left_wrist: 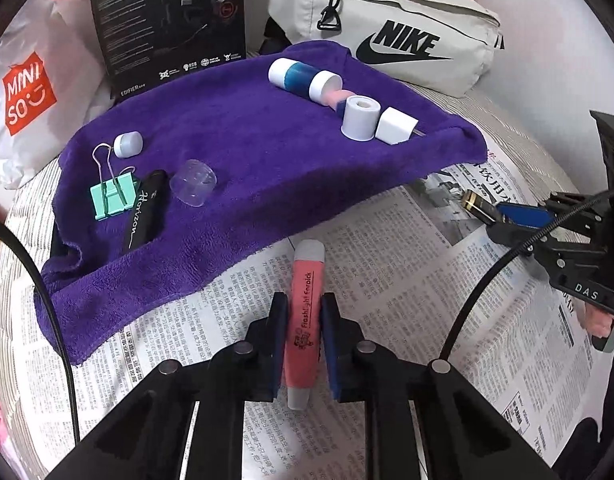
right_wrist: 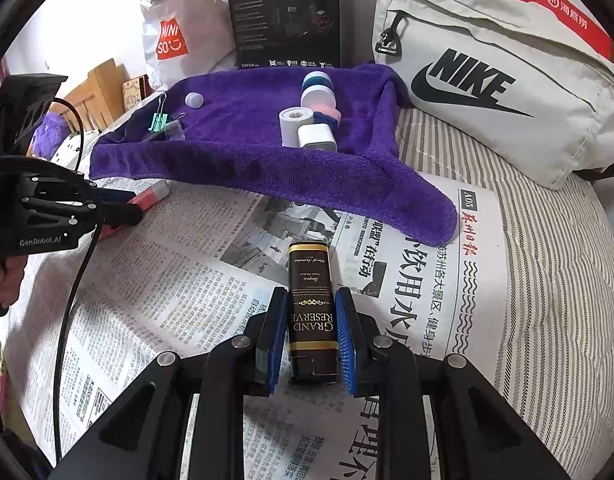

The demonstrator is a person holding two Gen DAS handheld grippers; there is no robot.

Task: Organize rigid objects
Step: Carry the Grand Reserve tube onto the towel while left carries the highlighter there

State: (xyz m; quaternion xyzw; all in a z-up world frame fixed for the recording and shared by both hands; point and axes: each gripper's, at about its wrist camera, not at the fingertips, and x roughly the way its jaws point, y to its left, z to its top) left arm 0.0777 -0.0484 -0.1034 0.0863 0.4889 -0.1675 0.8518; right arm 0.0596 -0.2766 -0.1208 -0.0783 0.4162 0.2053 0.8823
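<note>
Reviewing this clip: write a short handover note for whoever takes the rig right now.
Left gripper: shut on the pink tube, over the newspaper.
Right gripper: shut on the black box, also over the newspaper.
Done: clip, caps, roll and other small items lie on the purple towel.
Left: probably place both held items on the towel.

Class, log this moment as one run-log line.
left gripper: shut on pink tube | right gripper: shut on dark box | both over newspaper
</note>
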